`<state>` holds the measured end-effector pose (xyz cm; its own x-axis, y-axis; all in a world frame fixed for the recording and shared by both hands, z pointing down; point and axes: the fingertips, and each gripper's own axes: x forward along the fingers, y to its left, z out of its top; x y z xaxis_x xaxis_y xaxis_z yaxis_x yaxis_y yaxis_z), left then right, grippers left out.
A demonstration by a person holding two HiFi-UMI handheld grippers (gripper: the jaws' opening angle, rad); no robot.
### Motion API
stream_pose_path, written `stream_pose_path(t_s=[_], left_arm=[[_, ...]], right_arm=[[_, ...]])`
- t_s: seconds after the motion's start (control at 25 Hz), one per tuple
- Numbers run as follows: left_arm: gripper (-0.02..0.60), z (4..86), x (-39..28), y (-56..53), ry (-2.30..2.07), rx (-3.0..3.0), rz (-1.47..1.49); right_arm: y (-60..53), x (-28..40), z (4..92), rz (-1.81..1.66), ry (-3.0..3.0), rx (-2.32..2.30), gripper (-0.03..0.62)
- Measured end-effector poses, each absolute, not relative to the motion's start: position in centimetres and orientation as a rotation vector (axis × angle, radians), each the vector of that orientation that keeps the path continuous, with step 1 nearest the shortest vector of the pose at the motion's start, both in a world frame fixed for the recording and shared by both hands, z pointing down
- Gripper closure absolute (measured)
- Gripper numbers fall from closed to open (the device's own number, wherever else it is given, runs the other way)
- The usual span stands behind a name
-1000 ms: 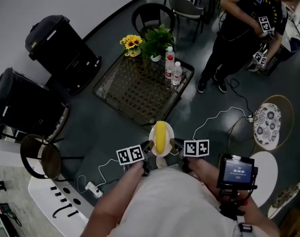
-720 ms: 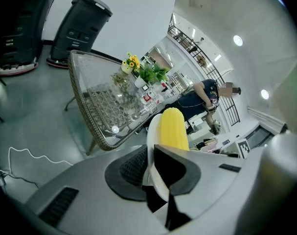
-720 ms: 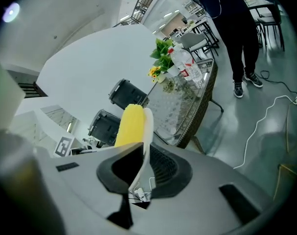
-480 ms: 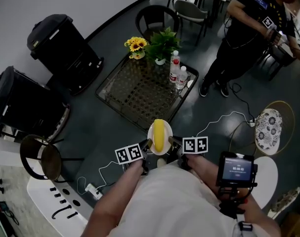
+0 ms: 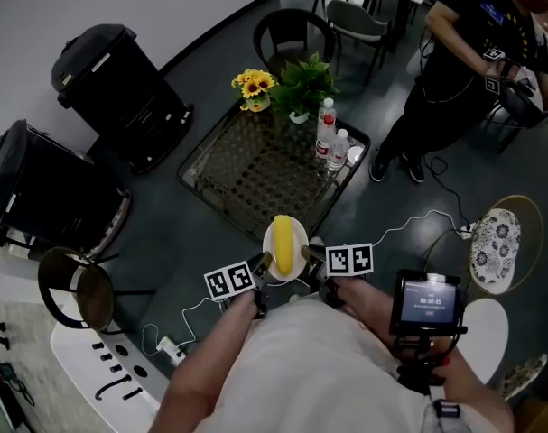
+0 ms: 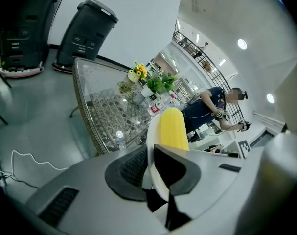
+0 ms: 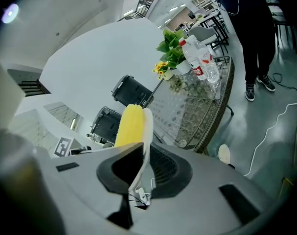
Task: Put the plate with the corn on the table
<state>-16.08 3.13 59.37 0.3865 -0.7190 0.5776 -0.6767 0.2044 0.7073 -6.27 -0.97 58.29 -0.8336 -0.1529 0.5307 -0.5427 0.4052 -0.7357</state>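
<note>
A white plate (image 5: pixel 293 230) carrying a yellow corn cob (image 5: pixel 282 244) hangs in the air just off the near corner of the glass-topped wicker table (image 5: pixel 255 165). My left gripper (image 5: pixel 265 262) is shut on the plate's left rim and my right gripper (image 5: pixel 307 255) is shut on its right rim. In the left gripper view the plate (image 6: pixel 151 131) stands edge-on between the jaws with the corn (image 6: pixel 171 127) behind it. The right gripper view shows the plate (image 7: pixel 147 131) and corn (image 7: pixel 130 125) the same way, with the table (image 7: pixel 197 104) ahead.
At the table's far end stand a sunflower pot (image 5: pixel 255 88), a green plant (image 5: pixel 304 81) and two water bottles (image 5: pixel 326 129). Two black bins (image 5: pixel 120 81) stand to the left, chairs (image 5: pixel 290 32) behind. A person (image 5: pixel 477 57) stands at upper right. Cables (image 5: pixel 409 228) cross the floor.
The plate with the corn, held by both grippers, has come closer to the table's near corner. The person at upper right has shifted slightly.
</note>
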Motion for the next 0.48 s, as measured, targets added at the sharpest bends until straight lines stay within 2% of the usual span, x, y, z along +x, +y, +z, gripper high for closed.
stream_pose_path(t_s=[0.48], left_arm=[[0.531,61.5,-17.8,-0.4,-1.323,1.431,-0.051]], right_arm=[[-5.1,-8.2,60.3,1.398,-2.227,0.532,0.553]])
